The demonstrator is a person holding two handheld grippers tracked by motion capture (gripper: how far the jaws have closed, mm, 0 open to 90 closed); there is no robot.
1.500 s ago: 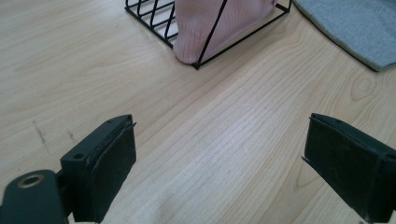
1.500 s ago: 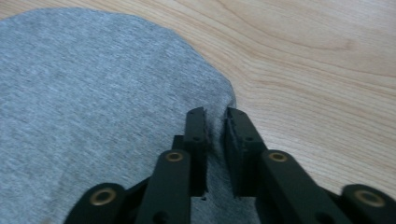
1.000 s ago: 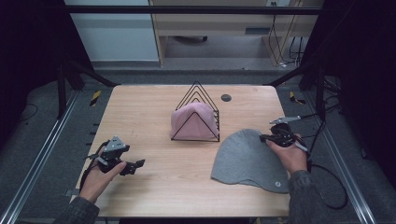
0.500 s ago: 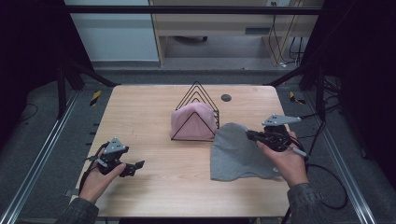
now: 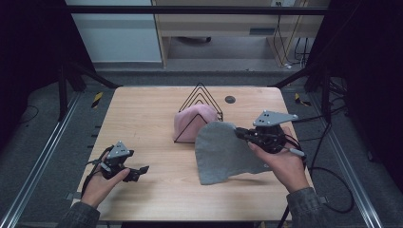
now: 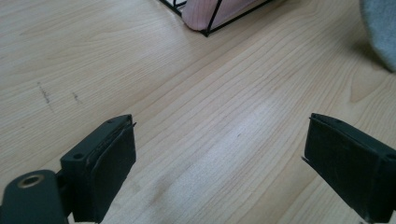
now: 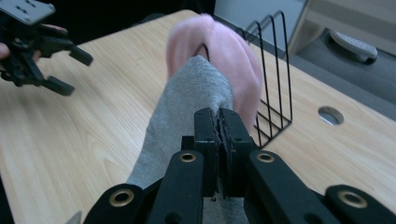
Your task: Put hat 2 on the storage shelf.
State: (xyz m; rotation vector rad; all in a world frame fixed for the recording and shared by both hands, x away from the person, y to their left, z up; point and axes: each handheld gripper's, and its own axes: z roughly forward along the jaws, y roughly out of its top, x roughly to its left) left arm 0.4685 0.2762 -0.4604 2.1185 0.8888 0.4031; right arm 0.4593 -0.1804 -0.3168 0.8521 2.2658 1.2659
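A grey felt-like cloth [image 5: 223, 152] hangs from my right gripper [image 5: 239, 133], which is shut on its upper edge; its lower part droops toward the table. In the right gripper view the jaws [image 7: 218, 116] pinch the grey cloth [image 7: 187, 107] just in front of a pink cloth [image 7: 233, 51]. The pink cloth [image 5: 192, 121] sits inside a black wire rack [image 5: 199, 95] at mid-table. My left gripper [image 5: 140, 171] rests low at the front left, open, with bare wood between its jaws [image 6: 219, 158].
The wooden table [image 5: 142, 118] has a round cable hole [image 5: 230, 99] behind the rack. Cables trail off the right edge. In the left gripper view the rack's corner with the pink cloth [image 6: 205, 11] lies ahead and the grey cloth [image 6: 380, 28] at the right.
My right gripper has risen and moved left toward the rack, lifting the grey cloth off the table. The left gripper has stayed in place.
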